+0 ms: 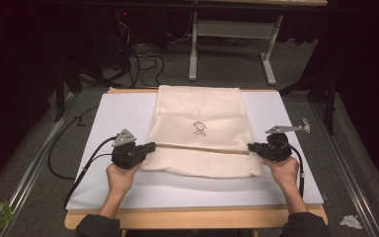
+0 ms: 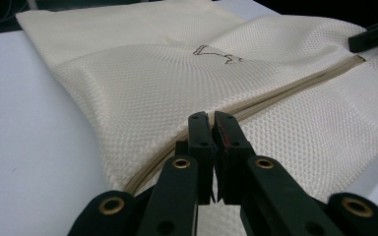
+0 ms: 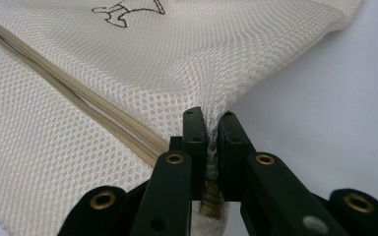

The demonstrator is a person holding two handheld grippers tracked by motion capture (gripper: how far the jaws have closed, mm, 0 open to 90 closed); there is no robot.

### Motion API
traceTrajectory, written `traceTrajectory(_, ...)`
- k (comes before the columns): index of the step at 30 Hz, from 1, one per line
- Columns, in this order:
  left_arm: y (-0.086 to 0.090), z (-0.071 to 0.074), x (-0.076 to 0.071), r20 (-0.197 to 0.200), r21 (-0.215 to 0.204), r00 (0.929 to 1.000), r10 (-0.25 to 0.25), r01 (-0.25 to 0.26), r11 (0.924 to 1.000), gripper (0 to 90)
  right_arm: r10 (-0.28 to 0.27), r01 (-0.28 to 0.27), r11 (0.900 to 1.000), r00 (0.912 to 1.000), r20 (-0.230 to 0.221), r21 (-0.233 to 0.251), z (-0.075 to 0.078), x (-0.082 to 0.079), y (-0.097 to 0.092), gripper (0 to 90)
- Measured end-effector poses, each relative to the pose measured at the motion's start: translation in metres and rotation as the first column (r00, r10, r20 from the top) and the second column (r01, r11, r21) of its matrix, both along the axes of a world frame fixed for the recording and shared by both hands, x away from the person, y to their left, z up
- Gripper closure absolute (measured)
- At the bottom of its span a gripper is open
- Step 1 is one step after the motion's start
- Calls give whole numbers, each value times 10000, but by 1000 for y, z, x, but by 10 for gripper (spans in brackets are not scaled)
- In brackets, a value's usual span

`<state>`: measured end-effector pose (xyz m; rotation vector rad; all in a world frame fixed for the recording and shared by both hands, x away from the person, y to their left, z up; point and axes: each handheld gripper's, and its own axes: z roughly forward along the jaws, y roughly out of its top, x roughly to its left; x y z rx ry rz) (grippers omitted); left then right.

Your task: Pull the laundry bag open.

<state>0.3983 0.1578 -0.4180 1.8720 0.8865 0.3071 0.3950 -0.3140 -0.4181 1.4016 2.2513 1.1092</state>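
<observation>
Your cream mesh zip bag (image 1: 198, 129) lies flat on the white board (image 1: 121, 113), its tan zipper (image 1: 202, 148) running across between your hands. Left gripper (image 1: 151, 146) and right gripper (image 1: 250, 147) each pinch one zipper end, equally near.

The mesh bag (image 1: 198, 129)'s far edge hangs hidden beyond the table (image 1: 296, 112) at twelve o'clock; its small emblem (image 1: 199, 128) stays unreadable.

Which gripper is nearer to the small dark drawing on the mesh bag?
Left, slightly. The left gripper pinches the mesh bag at its left edge, the right gripper at its right edge; the drawing sits left of centre.
</observation>
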Motion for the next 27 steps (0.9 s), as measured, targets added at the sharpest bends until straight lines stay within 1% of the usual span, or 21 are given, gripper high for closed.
traceTrajectory(3,3,1,0,31,-8,10000,58,-58,10000,871,-5,5,10000,10000,-13,-15,0,1,0,858)
traceTrajectory(5,5,1,0,49,0,9999,113,-113,9999,871,-27,28,9999,10000,29,-116,0,2,0,858)
traceTrajectory(8,9,1,0,6,-123,9998,218,-218,9997,871,-52,52,9999,10000,44,-111,1,2,-1,857)
traceTrajectory(13,11,1,-1,58,-20,9996,263,-263,9997,871,-76,76,9999,10000,40,-118,1,2,-1,858)
traceTrajectory(14,12,1,-1,60,-14,9996,290,-290,9996,871,-111,112,9997,9999,74,-205,1,3,0,858)
traceTrajectory(17,16,2,-1,104,-33,9992,389,-389,9992,871,-102,104,9996,9999,88,-250,0,3,-1,858)
traceTrajectory(18,18,2,-1,95,-97,9990,427,-427,9990,871,-109,112,9996,9999,103,-260,0,3,-1,858)
traceTrajectory(21,22,2,-1,46,-42,9986,532,-531,9986,871,-167,168,9995,9999,42,-257,1,3,-2,858)
traceTrajectory(27,26,2,-2,98,30,9981,614,-614,9981,871,-132,135,9993,9999,77,-339,0,3,-1,858)
